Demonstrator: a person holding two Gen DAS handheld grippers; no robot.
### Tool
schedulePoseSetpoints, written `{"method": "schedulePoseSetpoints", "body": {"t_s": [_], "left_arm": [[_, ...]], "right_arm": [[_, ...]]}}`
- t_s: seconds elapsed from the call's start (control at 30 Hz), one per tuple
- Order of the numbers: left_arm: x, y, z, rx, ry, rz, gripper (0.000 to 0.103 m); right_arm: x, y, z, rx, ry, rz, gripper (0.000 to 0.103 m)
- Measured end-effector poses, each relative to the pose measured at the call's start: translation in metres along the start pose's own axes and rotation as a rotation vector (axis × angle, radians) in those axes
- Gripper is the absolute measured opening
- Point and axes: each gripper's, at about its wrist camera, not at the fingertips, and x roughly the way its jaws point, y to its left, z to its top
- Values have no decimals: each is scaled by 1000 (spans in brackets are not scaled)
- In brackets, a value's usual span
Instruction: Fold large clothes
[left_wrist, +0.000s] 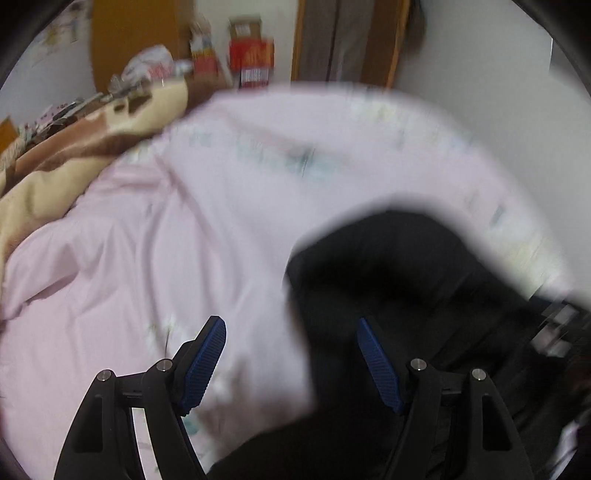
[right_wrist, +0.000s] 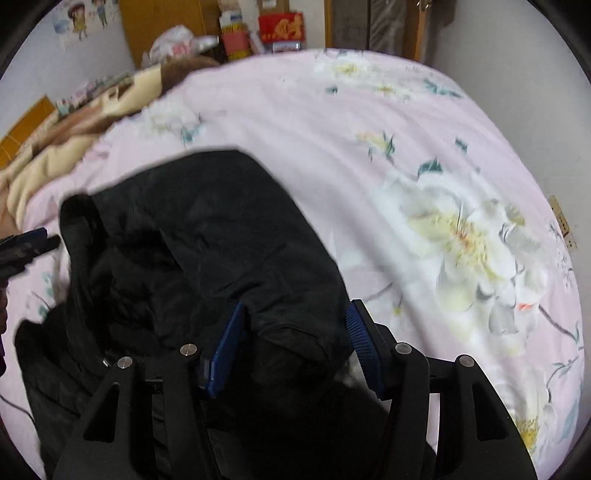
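Little folding shows: my right gripper (right_wrist: 295, 343), jaws apart, straddles a bunched black padded jacket (right_wrist: 207, 251) on the pink floral bed sheet (right_wrist: 424, 166); my left gripper (left_wrist: 291, 362) hovers, jaws apart, empty.

A pink floral bedsheet (right_wrist: 369, 155) meets a beige-brown blanket (left_wrist: 66, 155), with red boxes (left_wrist: 251, 59) behind.

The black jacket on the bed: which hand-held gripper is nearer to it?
Right. The right hand-held gripper has its open fingers on either side of a fold of the black jacket. The left hand-held gripper is open at the jacket's edge, mostly over the pink sheet.
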Motion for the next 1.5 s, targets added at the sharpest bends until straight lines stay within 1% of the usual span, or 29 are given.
{"method": "schedulePoseSetpoints", "body": {"t_s": [0.03,0.07,0.1,0.17,0.2,0.27,0.3,0.33,0.37,0.4,0.43,0.47,0.5,0.53,0.57,0.6,0.63,0.73,0.87,0.97,1.0,1.03,1.1,1.13,1.2,1.3,1.37,1.47,1.5], "left_arm": [[-7,3,10,-31,-35,-7,79],[-8,6,18,-59,-48,-7,83],[-4,9,26,-94,-43,-2,84],[9,12,33,-126,-13,-14,84],[24,14,34,-147,25,9,84],[46,19,32,-195,94,-1,84],[61,23,28,-237,129,4,84],[68,24,25,-260,142,-1,81],[74,23,22,-266,162,-8,75],[81,21,19,-276,190,-37,56],[82,18,15,-273,200,-61,49],[84,16,13,-265,207,-72,45],[81,12,11,-257,199,-71,30],[79,9,10,-247,198,-81,19],[77,7,9,-240,198,-81,14],[73,3,8,-234,189,-71,9],[66,0,6,-225,171,-63,6],[47,-3,3,-204,133,-35,5],[10,-1,-8,-200,61,-59,5],[-16,2,-17,-223,19,-94,5],[-27,4,-21,-233,-7,-109,5],[-36,3,-26,-234,-19,-120,5],[-51,4,-37,-226,-34,-134,5],[-58,4,-43,-212,-36,-123,5],[-71,7,-58,-204,-38,-134,5],[-90,11,-83,-171,-44,-128,5],[-93,12,-95,-166,-24,-124,6],[-104,15,-115,-176,-21,-132,9],[-106,16,-121,-173,-21,-122,15]], "right_arm": [[-6,-3,1,23,-40,0,59],[-9,-7,3,47,-74,-7,62],[-12,-12,6,79,-108,-6,68],[-8,-24,12,148,-123,7,69],[0,-28,15,175,-97,14,69],[17,-32,22,207,-31,34,69],[25,-35,23,233,-1,41,69],[36,-38,24,269,36,70,69],[43,-39,22,296,69,119,69],[47,-39,19,314,95,146,67],[51,-38,16,333,112,168,62],[51,-36,13,327,110,178,50],[51,-33,11,311,107,167,42],[50,-31,9,298,100,146,38],[46,-29,6,291,88,148,26],[41,-26,4,282,75,146,20],[36,-23,4,268,62,137,18],[14,-14,0,203,12,105,16],[-25,-2,-7,129,-78,77,15],[-52,8,-16,83,-152,64,14],[-60,13,-20,66,-171,60,14],[-71,20,-26,31,-203,50,14],[-85,29,-36,-9,-233,44,14],[-93,34,-44,-25,-249,47,14],[-104,36,-55,-29,-260,59,14],[-118,39,-76,-48,-271,61,14],[-124,41,-87,-55,-266,59,12],[-134,44,-103,-52,-266,55,11],[-136,44,-109,-56,-269,48,10]]}}
